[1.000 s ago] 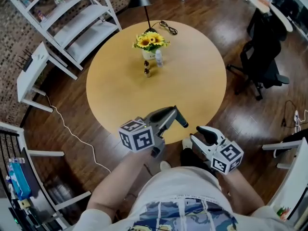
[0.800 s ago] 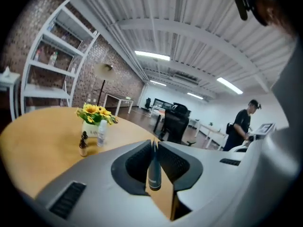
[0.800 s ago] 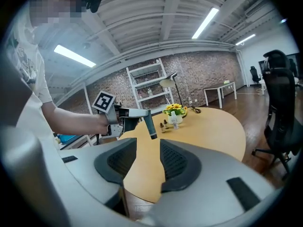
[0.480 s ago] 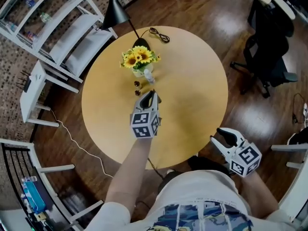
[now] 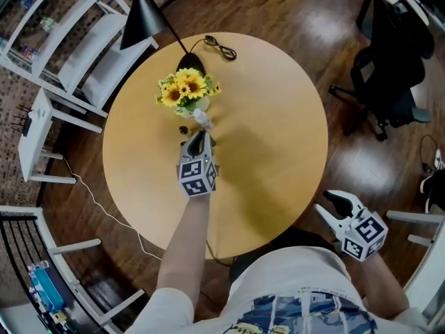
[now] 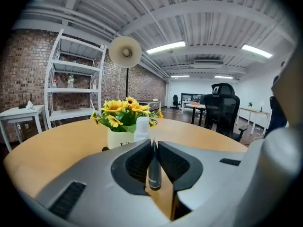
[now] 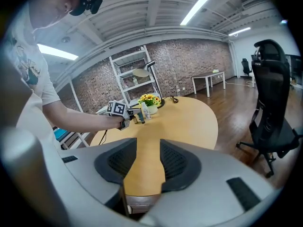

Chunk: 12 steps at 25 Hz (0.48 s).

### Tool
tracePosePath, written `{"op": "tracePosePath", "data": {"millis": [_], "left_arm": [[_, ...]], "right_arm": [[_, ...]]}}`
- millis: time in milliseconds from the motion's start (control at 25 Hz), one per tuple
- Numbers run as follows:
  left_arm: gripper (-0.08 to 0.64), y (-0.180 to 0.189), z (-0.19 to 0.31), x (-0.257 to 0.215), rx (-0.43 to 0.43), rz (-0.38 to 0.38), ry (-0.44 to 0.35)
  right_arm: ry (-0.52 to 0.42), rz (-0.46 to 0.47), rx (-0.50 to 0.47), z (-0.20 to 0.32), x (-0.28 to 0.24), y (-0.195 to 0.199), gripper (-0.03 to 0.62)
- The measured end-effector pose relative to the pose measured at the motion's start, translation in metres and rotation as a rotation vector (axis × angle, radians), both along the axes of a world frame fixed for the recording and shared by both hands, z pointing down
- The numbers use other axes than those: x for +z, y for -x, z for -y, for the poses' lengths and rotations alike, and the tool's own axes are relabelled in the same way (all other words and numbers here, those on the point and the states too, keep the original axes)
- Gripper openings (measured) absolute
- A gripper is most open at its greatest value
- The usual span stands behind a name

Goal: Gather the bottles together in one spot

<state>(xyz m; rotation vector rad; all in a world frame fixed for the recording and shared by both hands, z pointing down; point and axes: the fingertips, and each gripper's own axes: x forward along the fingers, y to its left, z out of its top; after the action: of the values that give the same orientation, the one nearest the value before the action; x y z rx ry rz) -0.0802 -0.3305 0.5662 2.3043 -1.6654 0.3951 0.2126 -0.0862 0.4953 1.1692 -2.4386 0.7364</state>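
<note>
A round wooden table stands on a dark plank floor, with white shelving and a white side table along a brick wall, a black floor lamp, a black office chair and ceiling strip lights.

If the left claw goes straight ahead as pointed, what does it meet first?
Probably the white bottle, just beyond the left claw, with the sunflower pot behind it. The slim dark bottle clamped in the claw would touch first; depth is unclear.
</note>
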Motion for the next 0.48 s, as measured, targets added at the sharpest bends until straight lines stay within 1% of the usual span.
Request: {"op": "tracePosePath", "data": {"millis": [160,480], "left_arm": [[0.043,-0.003,0.002,0.005,0.016,0.007,-0.011],[0.053,-0.013,-0.005,0.012,0.053,0.079,-0.016]], "right_arm": [[0.013,-0.006,-0.007,0.007,0.003,0.001,0.18],[0.017,0.0,-0.023,0.013,0.008,0.015,0.181]]}}
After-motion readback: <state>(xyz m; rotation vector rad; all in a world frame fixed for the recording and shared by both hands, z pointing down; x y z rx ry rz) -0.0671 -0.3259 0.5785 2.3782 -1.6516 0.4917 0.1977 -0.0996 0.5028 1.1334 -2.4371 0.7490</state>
